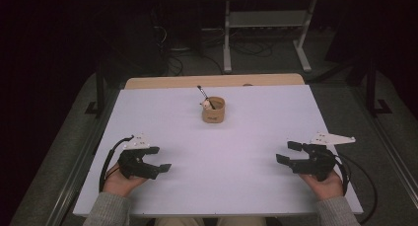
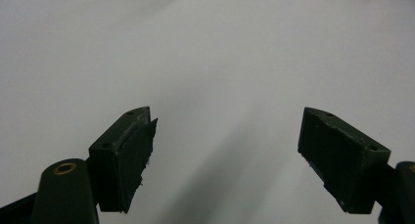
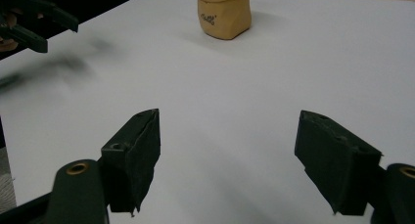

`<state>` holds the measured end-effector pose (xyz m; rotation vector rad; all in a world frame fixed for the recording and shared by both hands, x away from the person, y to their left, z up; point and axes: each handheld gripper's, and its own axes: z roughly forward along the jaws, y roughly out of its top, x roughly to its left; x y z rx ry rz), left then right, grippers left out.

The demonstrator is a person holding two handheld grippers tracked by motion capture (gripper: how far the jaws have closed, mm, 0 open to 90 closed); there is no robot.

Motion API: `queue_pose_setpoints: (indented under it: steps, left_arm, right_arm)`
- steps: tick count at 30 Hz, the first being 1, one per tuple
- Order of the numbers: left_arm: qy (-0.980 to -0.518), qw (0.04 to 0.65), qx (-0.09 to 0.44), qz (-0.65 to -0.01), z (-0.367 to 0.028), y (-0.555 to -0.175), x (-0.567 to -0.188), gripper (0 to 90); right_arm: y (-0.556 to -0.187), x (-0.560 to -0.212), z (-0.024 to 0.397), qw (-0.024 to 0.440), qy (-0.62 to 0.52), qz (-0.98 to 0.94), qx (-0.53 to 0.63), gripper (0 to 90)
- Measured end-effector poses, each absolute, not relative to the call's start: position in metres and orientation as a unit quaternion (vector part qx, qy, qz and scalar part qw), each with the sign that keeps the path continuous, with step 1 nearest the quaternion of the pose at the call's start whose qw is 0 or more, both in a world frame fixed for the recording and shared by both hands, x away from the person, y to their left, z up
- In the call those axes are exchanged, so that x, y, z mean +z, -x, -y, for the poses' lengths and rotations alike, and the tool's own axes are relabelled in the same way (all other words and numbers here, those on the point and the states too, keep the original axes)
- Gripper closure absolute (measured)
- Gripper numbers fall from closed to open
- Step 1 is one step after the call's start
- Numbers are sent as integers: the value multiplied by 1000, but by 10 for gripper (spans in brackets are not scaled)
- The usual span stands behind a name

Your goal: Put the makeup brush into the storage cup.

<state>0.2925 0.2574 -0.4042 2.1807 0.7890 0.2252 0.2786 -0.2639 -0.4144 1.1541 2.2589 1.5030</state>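
1. High view: the cup [image 1: 213,110] stands upright near the far middle of the table [image 1: 256,186], well apart from both grippers, with a stick [image 1: 203,95] leaning out of it toward the far left and a small pale lump at its rim that is too small to identify. Your left gripper [image 1: 158,159] lies at the near left and your right gripper [image 1: 287,152] at the near right, both with jaws spread wide and holding nothing. To reach well, bring one gripper forward and inward, keep it level, and come at the cup's wall from the side away from the stick.

2. Left gripper view: the left gripper [image 2: 225,150] looks along bare table [image 2: 205,53], its jaws wide apart and empty. Turn this hand toward the middle before you use it, since the cup is off its line.

3. Right gripper view: the right gripper [image 3: 227,153] is also wide open and empty, and the cup [image 3: 224,13] sits far ahead, a little left of centre between the jaws. This hand looks the better placed; nothing lies on the table between it and the cup. The left gripper [image 3: 39,26] shows at the far left, clear of that path. Mind the tilted stick, which I judge could tip the cup if knocked.
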Motion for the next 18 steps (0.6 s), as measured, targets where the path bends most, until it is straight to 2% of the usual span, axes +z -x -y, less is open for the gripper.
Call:
queue_pose_setpoints:
  steps: [18]
  left_arm:
    - [-845,423,94,-313,-263,-291,-399,162]
  right_arm:
    - [-276,-415,260,110,-388,-770,494,190]
